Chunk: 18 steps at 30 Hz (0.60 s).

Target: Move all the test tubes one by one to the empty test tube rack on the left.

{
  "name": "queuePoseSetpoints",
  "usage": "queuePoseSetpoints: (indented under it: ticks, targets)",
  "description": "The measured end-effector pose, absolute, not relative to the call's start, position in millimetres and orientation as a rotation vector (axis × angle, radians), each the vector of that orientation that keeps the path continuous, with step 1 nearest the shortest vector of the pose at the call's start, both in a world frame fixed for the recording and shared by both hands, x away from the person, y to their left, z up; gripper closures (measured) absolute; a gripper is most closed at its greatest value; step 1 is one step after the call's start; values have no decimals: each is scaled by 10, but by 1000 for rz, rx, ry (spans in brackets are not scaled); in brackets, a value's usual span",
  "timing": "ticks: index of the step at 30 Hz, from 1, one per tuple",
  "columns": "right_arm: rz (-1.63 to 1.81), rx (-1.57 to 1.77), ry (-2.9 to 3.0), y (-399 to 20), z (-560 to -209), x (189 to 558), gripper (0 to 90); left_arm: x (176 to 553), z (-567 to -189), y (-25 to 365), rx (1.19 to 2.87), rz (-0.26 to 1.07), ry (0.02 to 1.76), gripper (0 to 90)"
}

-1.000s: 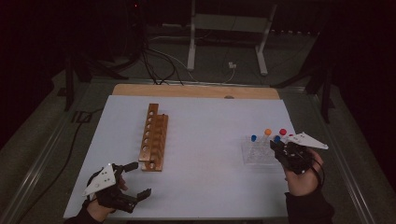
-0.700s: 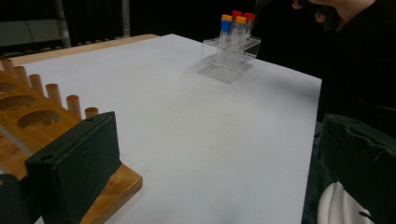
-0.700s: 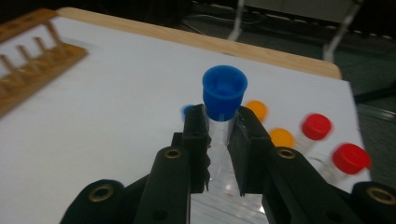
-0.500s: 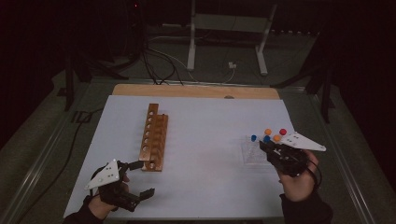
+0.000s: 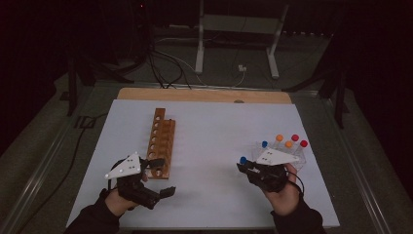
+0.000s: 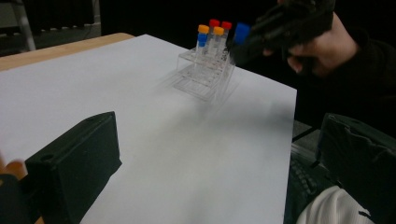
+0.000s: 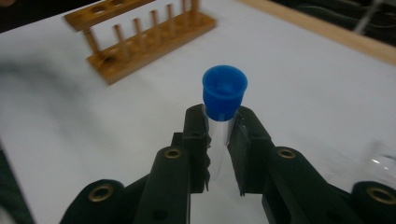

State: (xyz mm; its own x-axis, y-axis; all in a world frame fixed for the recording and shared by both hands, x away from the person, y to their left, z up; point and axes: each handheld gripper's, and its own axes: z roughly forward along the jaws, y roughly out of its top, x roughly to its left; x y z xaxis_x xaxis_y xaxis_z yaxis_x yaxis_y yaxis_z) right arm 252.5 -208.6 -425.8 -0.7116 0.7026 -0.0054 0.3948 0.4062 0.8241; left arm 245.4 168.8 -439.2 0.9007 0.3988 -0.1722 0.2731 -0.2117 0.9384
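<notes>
The right gripper (image 7: 218,140) has its jaws closed on a clear tube with a blue cap (image 7: 224,93), lifted just at nine o'clock of the clear rack (image 5: 285,158); judging by this, it should carry the tube upright toward the wooden rack (image 5: 159,144) at ten o'clock and lower it straight into a hole. The left gripper (image 5: 158,192) rests wide apart, empty, at six o'clock of that rack

White table (image 5: 214,126), floor cables (image 5: 165,63), stand (image 5: 238,29)
</notes>
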Motion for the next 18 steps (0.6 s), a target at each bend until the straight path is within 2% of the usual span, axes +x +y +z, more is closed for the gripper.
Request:
queuePoseSetpoints:
  ticks: [16, 18]
  targets:
    - [1261, 836, 2457, -1786, -4379, 2436, 769, 2632, -4256, 1114, 1847, 53, 388, 6]
    - [1264, 830, 2459, -1776, -4384, 2430, 769, 2648, -4248, 1054, 1845, 49, 378, 27]
